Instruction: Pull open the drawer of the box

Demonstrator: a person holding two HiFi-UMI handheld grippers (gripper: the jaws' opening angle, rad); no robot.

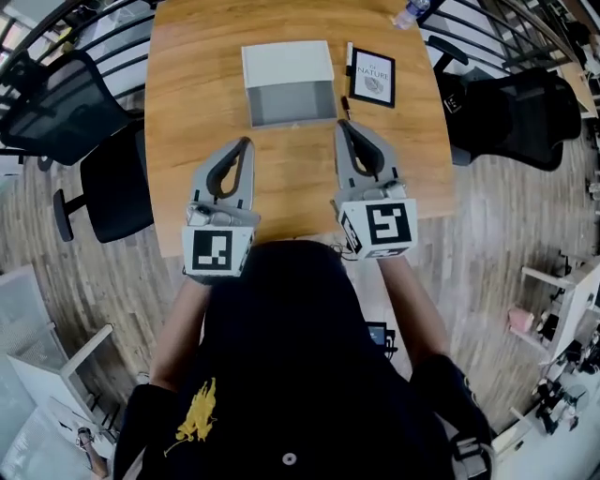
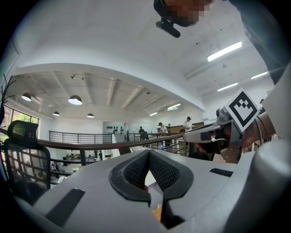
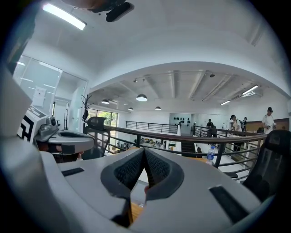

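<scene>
A white box (image 1: 287,64) with a grey front face (image 1: 292,103) stands on the wooden table (image 1: 197,112), near its far middle. Both grippers hover over the table's near half, pointing toward the box and tilted upward. My left gripper (image 1: 247,142) is shut and empty, a short way in front of the box's left part. My right gripper (image 1: 342,125) is also shut and empty, its tip just beside the box's front right corner. The pads meet in the left gripper view (image 2: 148,152) and in the right gripper view (image 3: 143,150). Those views show mostly ceiling.
A notebook (image 1: 372,77) lies right of the box, with a small dark pen-like thing (image 1: 344,101) at its near left corner. A water bottle (image 1: 410,11) stands at the far right edge. Black office chairs flank the table at left (image 1: 56,108) and right (image 1: 516,108).
</scene>
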